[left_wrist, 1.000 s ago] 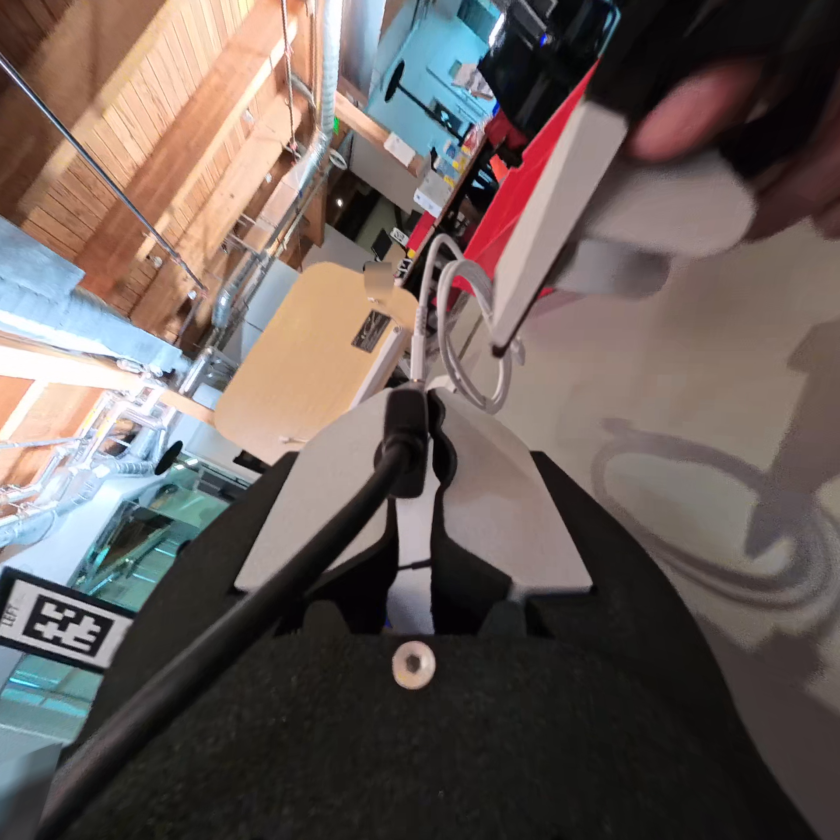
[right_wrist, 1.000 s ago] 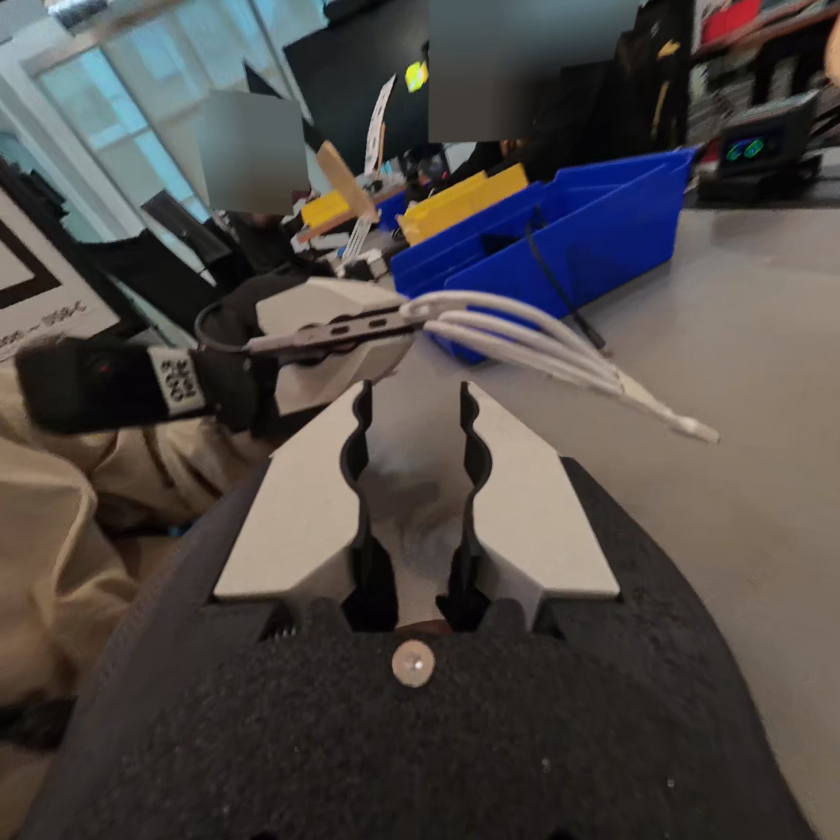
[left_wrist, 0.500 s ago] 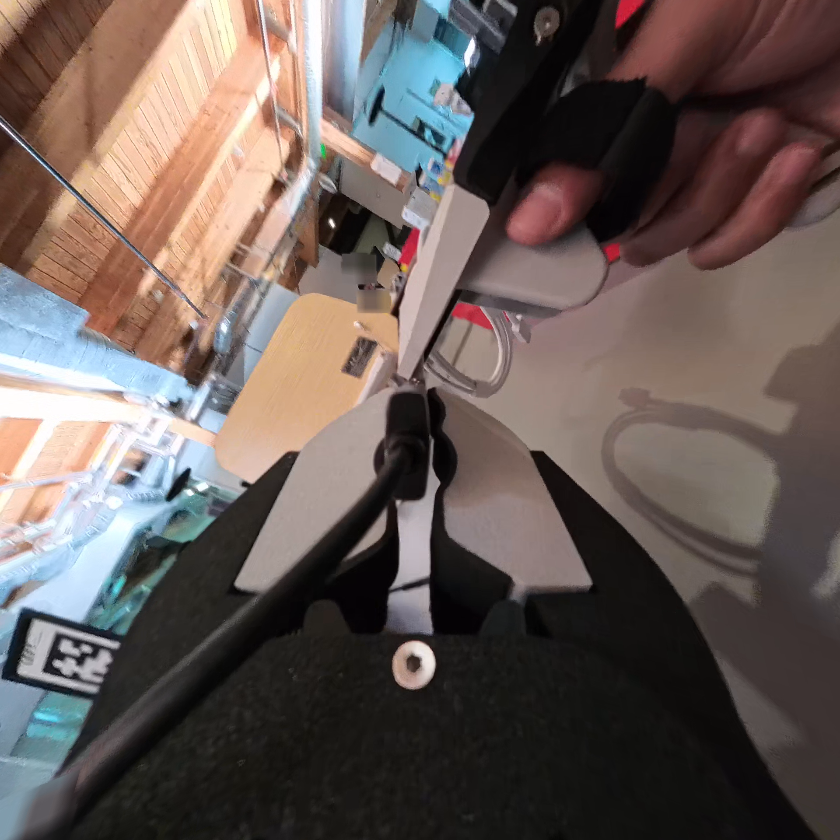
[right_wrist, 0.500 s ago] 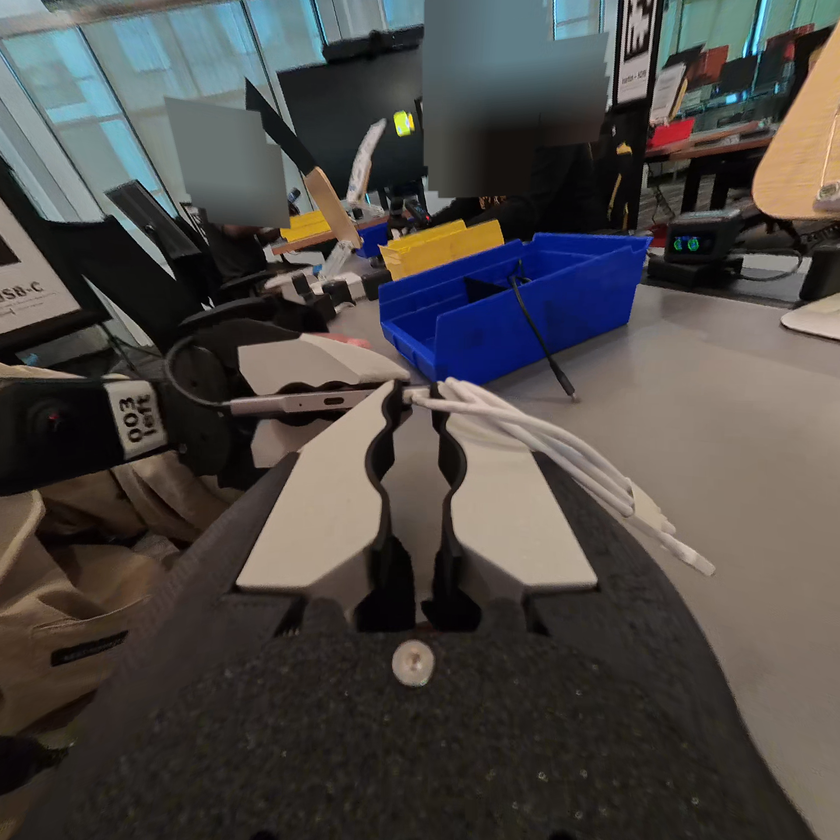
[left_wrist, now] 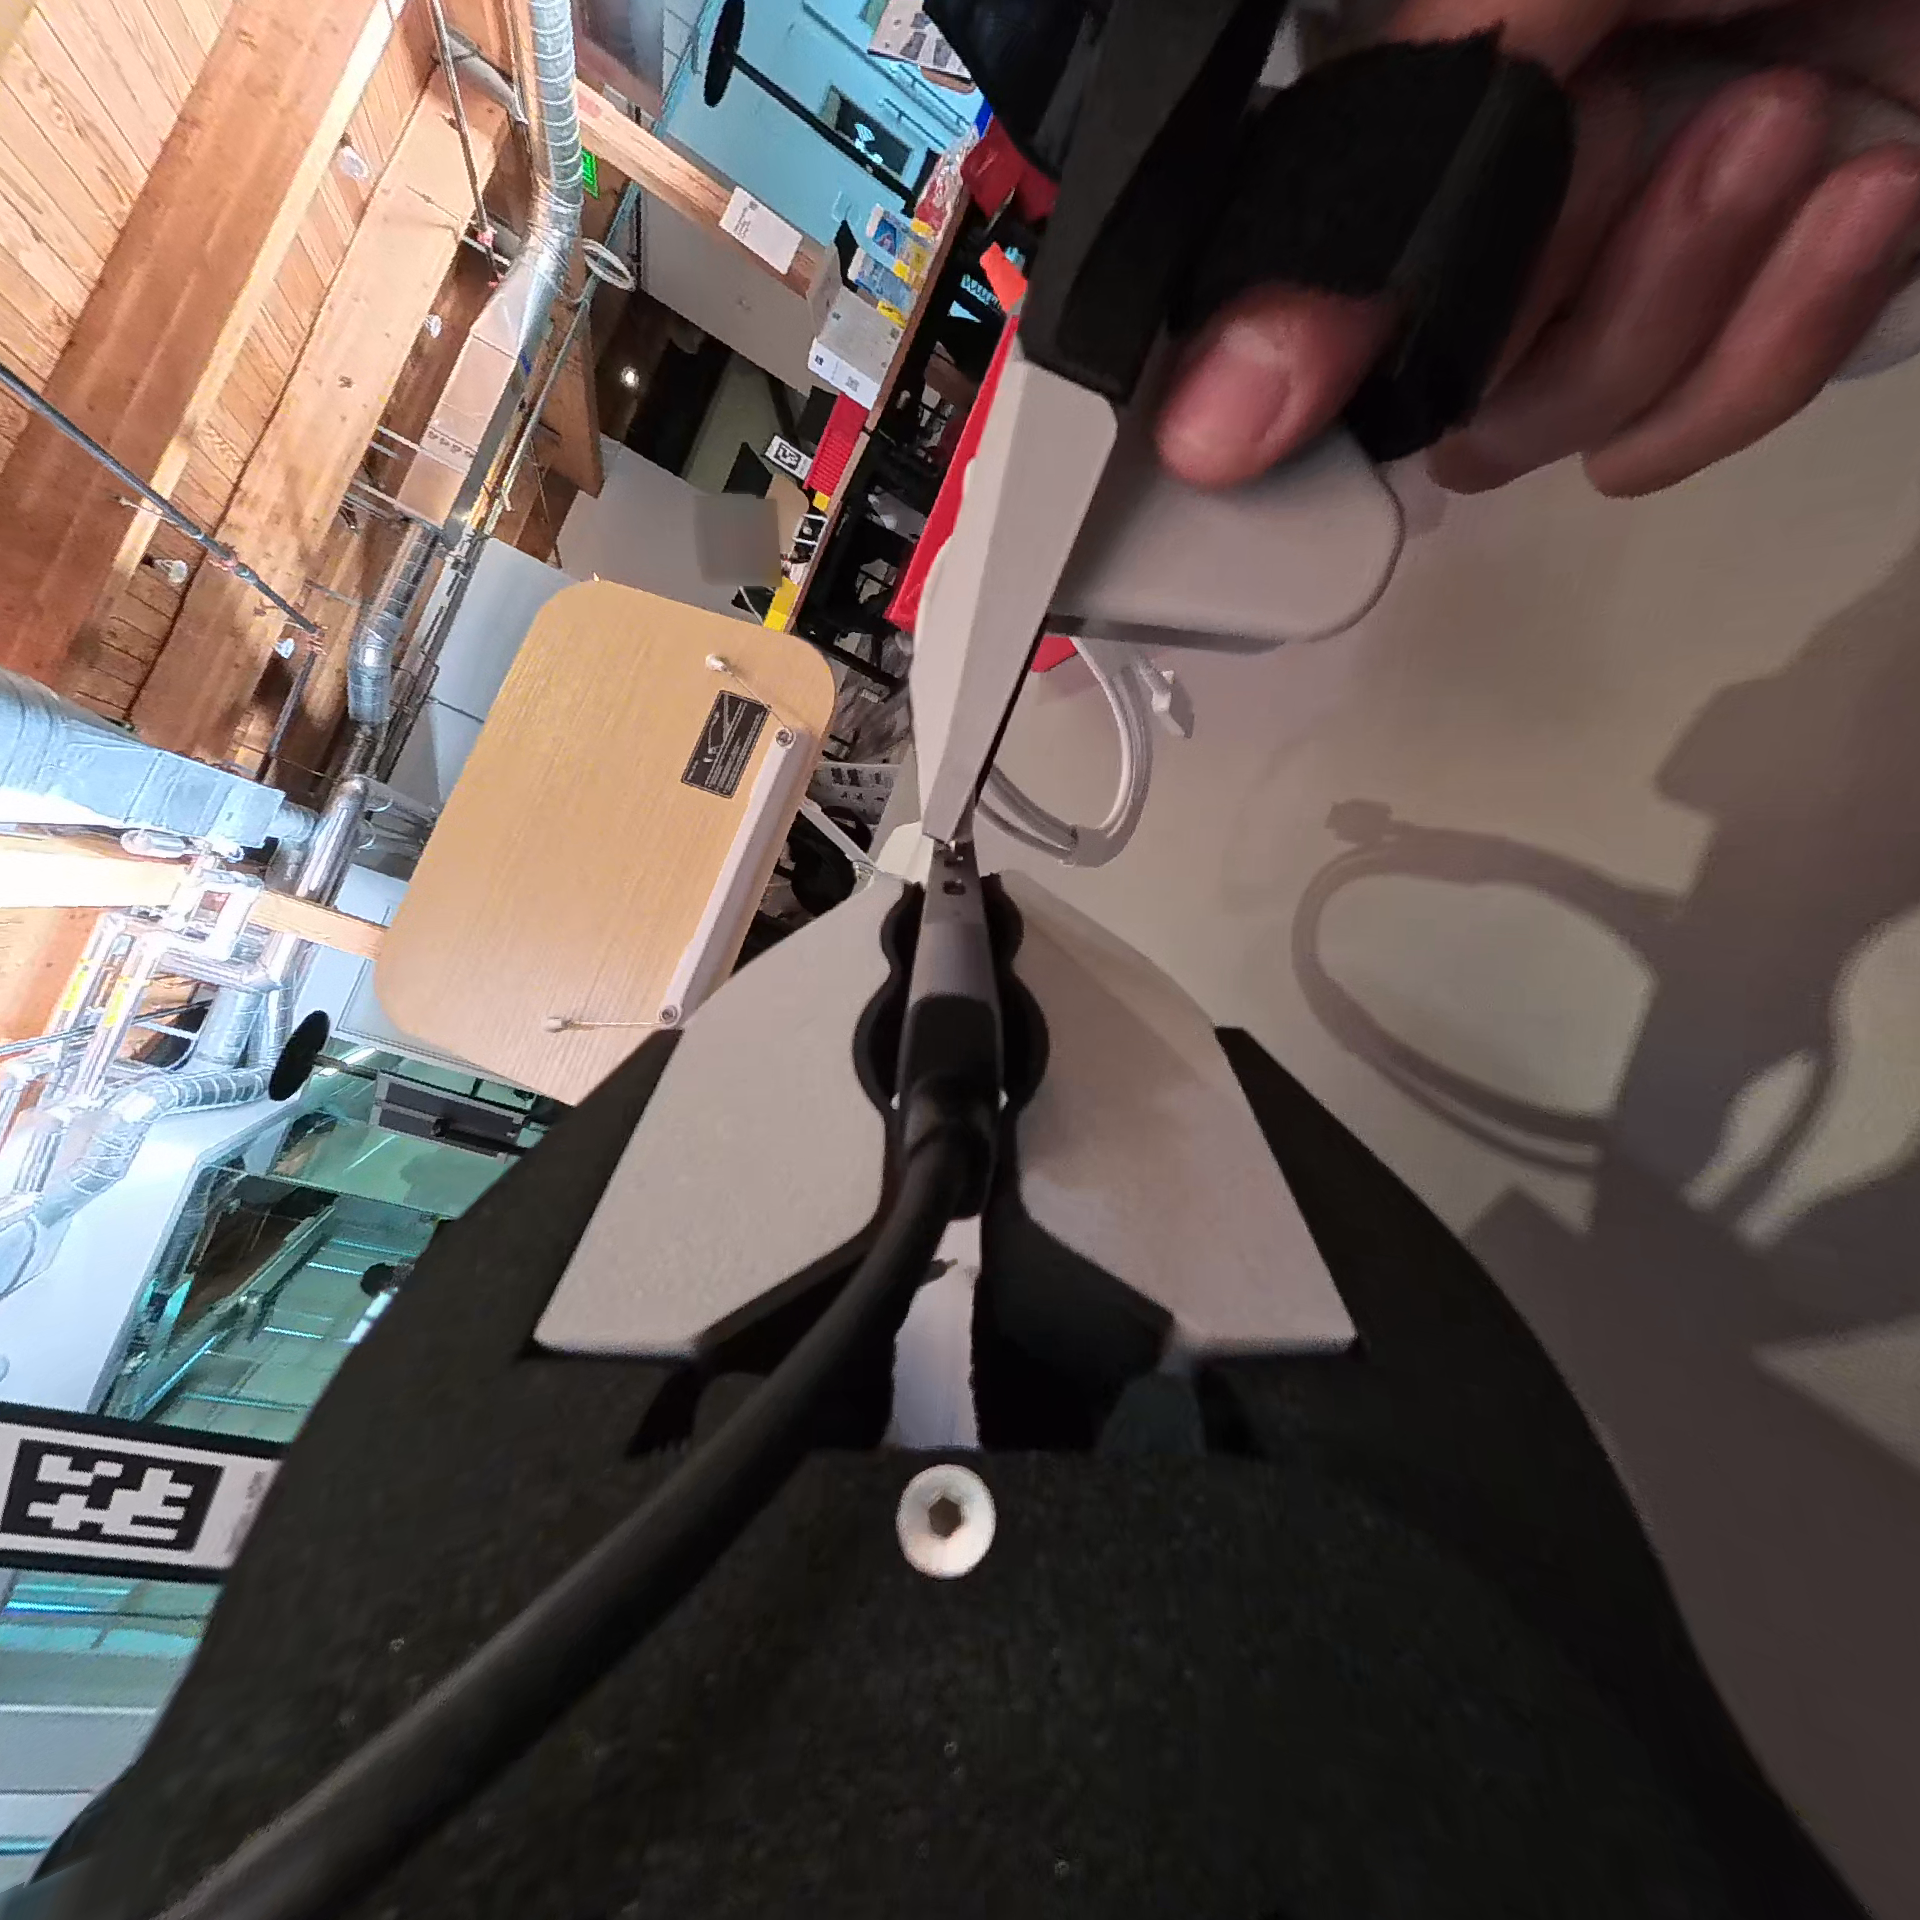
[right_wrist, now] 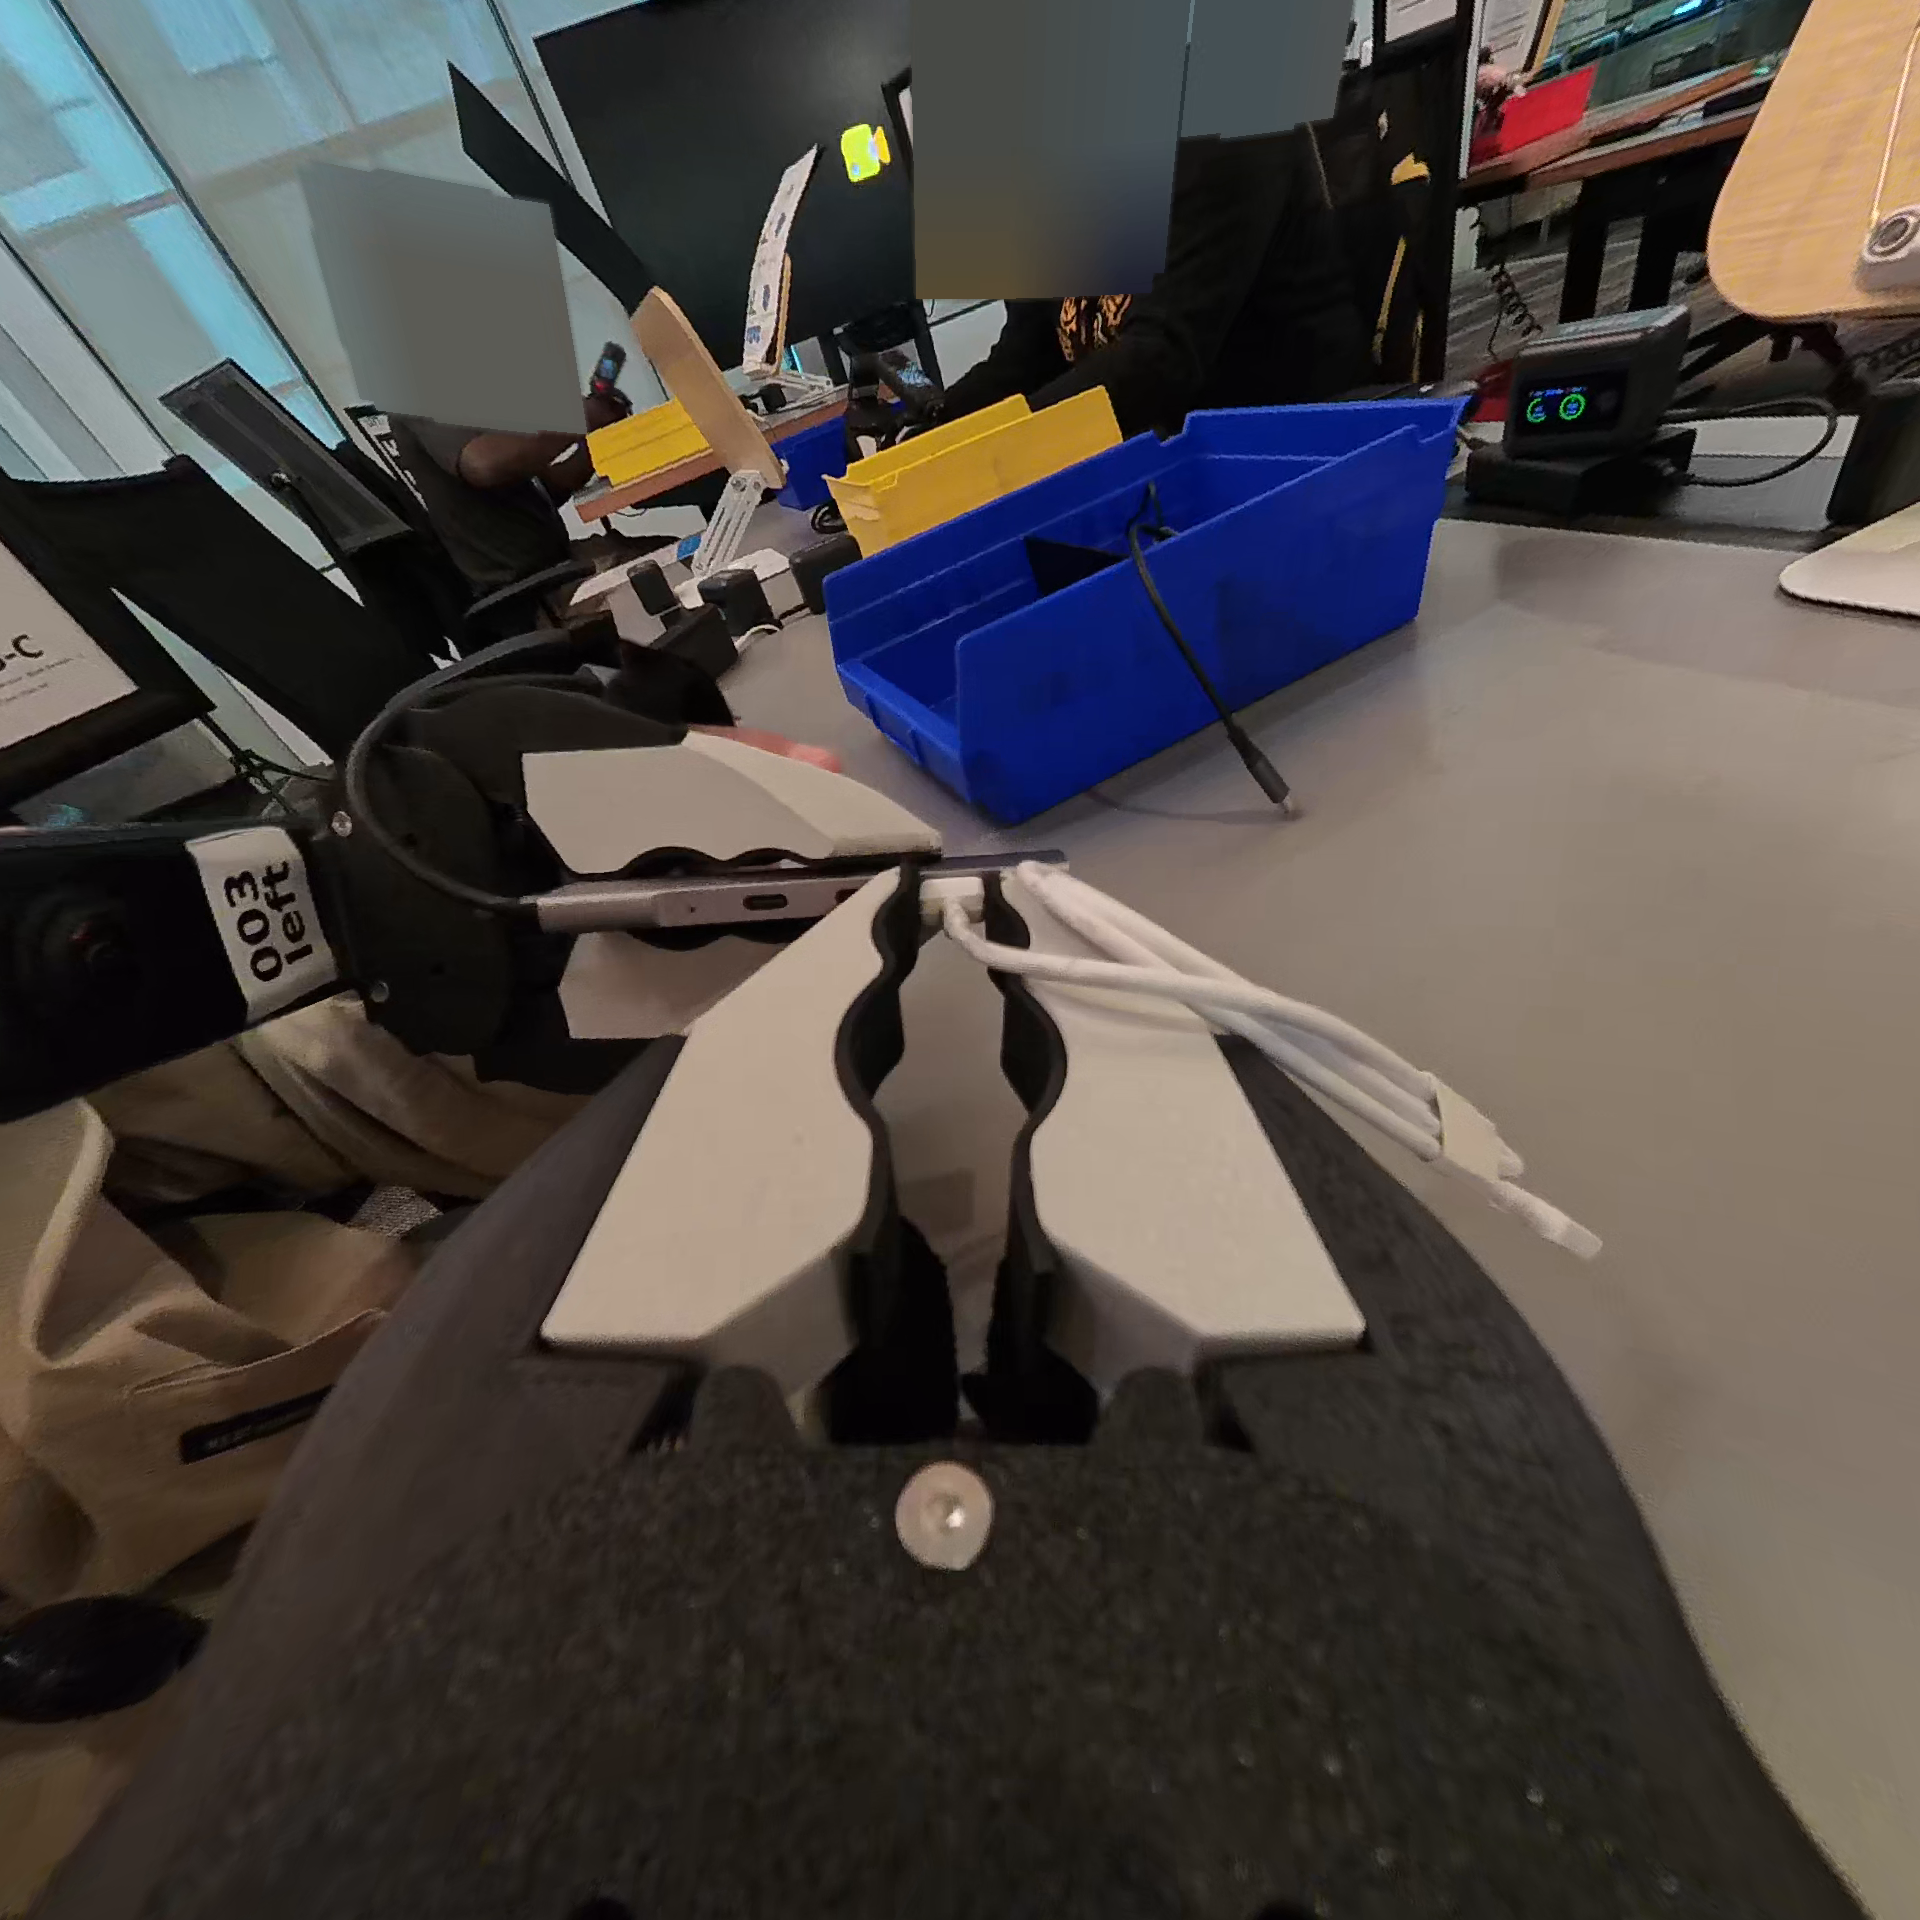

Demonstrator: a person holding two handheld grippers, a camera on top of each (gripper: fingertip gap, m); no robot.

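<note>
My left gripper (left_wrist: 951,883) is shut on a slim grey hub (left_wrist: 948,951) whose black cable (left_wrist: 727,1455) trails back over the gripper body. In the right wrist view the left gripper (right_wrist: 914,854) comes in from the left, holding the hub (right_wrist: 707,904) level. My right gripper (right_wrist: 951,883) is shut on the white plug (right_wrist: 951,896) of a bundled white cable (right_wrist: 1195,1003), right at the hub's end. The bundle hangs to the right above the grey table (right_wrist: 1558,935). In the left wrist view the right gripper (left_wrist: 951,831) meets my fingertips, held by a hand (left_wrist: 1610,260).
A blue bin (right_wrist: 1143,603) stands behind on the table, with a black cable (right_wrist: 1205,686) hanging out of it. A yellow bin (right_wrist: 977,457) sits behind that. A small device with a green display (right_wrist: 1579,405) is at the back right. People sit at the far desks. My left and right fingertips are right by each other.
The right gripper was open and apart from the hub. It has moved up to the hub's end and shut on the white plug. The left gripper kept its hold on the hub.
</note>
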